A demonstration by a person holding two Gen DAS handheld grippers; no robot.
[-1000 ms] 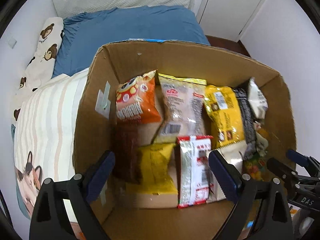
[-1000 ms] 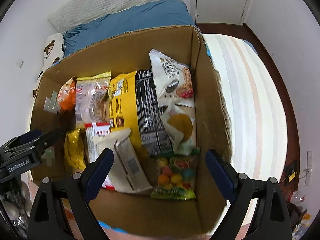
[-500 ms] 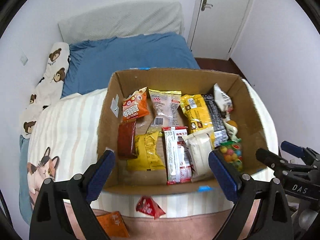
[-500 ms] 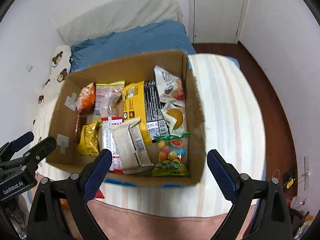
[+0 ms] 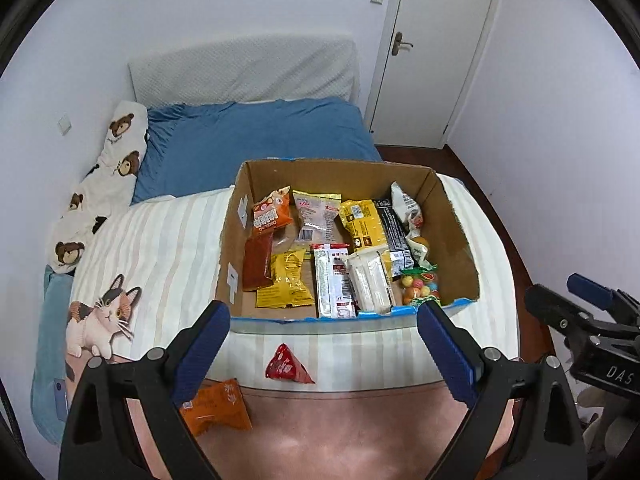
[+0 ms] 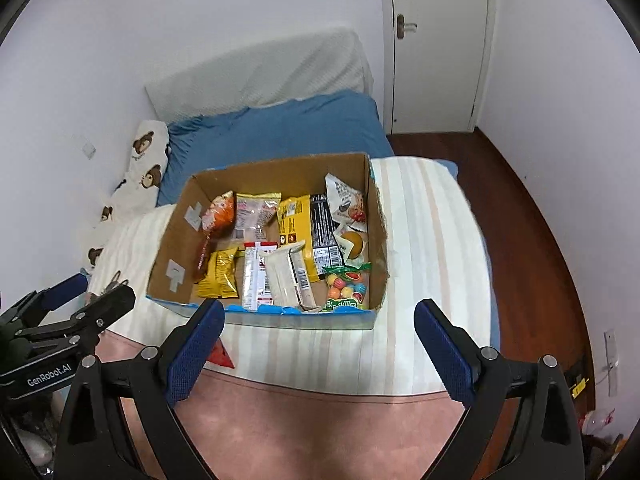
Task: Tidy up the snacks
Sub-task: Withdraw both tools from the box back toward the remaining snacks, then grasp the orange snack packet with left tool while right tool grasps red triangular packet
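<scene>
An open cardboard box (image 5: 452, 240) (image 6: 168, 240) rests on the striped bed cover, and several snack packets lie flat inside it. Among them are an orange bag (image 5: 271, 216), a yellow bag (image 5: 286, 280), a red-and-white packet (image 5: 334, 280) and a candy bag (image 5: 420, 286) (image 6: 346, 286). A red triangular packet (image 5: 286, 366) (image 6: 219, 356) and an orange packet (image 5: 218, 406) lie on the bed in front of the box. My left gripper (image 5: 324, 348) hangs open and empty above and in front of the box. The right gripper (image 6: 316, 346) does the same, open with nothing between its fingers.
A blue sheet (image 5: 256, 136) and a grey-white pillow (image 5: 244, 68) lie beyond the box. A bear-print pillow (image 5: 108, 176) runs along the left wall. A cat picture (image 5: 100, 320) is on the cover. A white door (image 5: 436, 52) and dark wood floor (image 6: 532, 216) are at right.
Both grippers have pulled up and back from over the box. The whole box, the bed's near edge and the two loose packets have come into view. Both stay open and empty.
</scene>
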